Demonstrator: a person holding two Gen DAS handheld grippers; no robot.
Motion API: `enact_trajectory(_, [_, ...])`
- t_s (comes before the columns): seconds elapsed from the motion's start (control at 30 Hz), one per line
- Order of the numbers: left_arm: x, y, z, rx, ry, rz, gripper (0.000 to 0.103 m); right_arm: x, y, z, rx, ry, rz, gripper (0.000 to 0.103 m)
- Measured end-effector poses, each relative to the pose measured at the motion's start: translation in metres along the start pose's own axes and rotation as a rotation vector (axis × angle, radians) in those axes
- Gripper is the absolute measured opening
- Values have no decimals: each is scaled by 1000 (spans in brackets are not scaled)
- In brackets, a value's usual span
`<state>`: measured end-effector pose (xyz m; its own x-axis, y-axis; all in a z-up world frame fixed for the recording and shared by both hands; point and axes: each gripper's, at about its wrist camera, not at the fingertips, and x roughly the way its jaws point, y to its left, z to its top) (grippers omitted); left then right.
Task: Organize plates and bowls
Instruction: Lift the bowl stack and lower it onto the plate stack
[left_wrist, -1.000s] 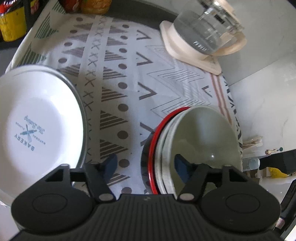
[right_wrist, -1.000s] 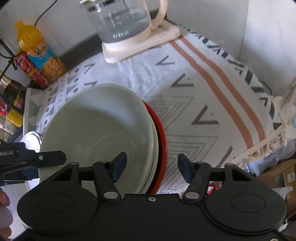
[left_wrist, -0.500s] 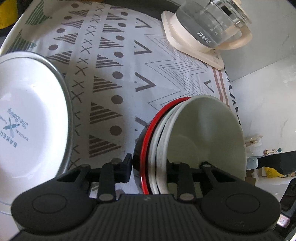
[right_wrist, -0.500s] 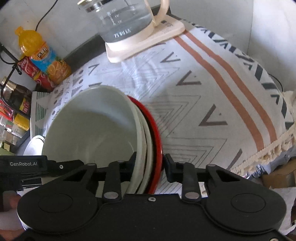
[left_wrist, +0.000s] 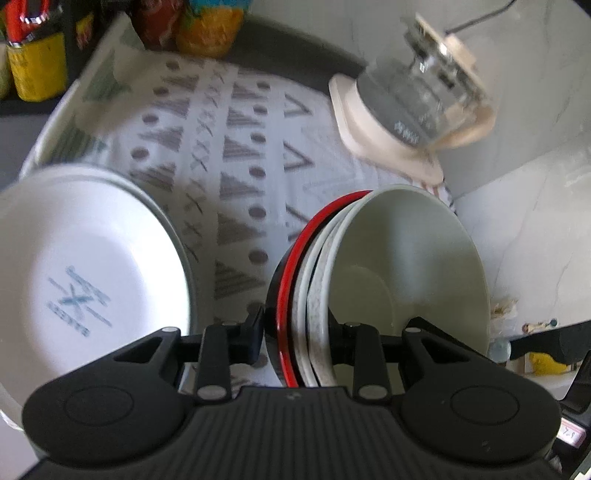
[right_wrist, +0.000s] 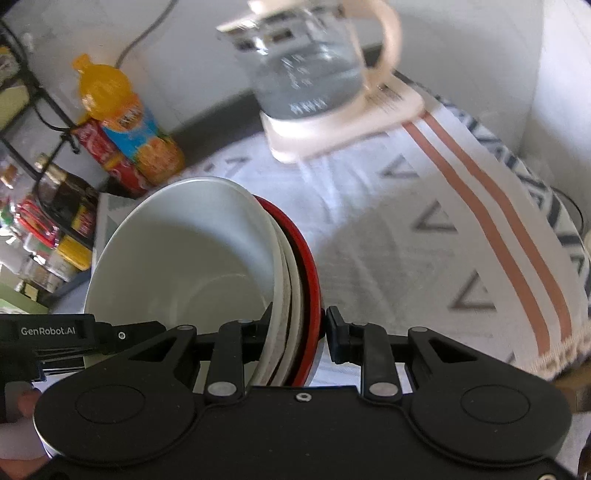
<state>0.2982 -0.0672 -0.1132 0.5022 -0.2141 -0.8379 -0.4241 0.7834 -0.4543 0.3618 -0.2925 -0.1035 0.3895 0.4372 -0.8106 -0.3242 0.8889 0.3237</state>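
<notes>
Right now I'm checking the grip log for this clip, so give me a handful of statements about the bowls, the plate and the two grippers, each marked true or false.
1. The left gripper is clamped on the rims of the nested stack of bowls. True.
2. The right gripper is open and clear of the stack. False: it is shut on the same rims from the opposite side.
3. The outermost bowl in the stack has a red rim. True.
4. The white plate with blue print sits inside the stack. False: it lies apart, to the left.
5. The glass kettle on its cream base is lying on its side. False: it stands on its base.
</notes>
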Motion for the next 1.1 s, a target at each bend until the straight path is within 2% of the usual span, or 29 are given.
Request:
enact_trajectory(0.2, [-31, 14, 14, -30, -70, 1, 29, -5, 32, 14, -50, -29, 44, 26])
enact_trajectory(0.5, [-65, 52, 17, -110, -141, 24, 29, 2, 85, 19, -146, -23, 103, 26])
enact_trajectory(0.83, [-94, 101, 8, -220, -197, 70, 29, 14, 136, 10, -251, 15, 165, 26])
enact_trajectory(1.1, [-103, 137, -4, -316, -210, 87, 29, 28, 167, 5, -316, 74, 188, 26])
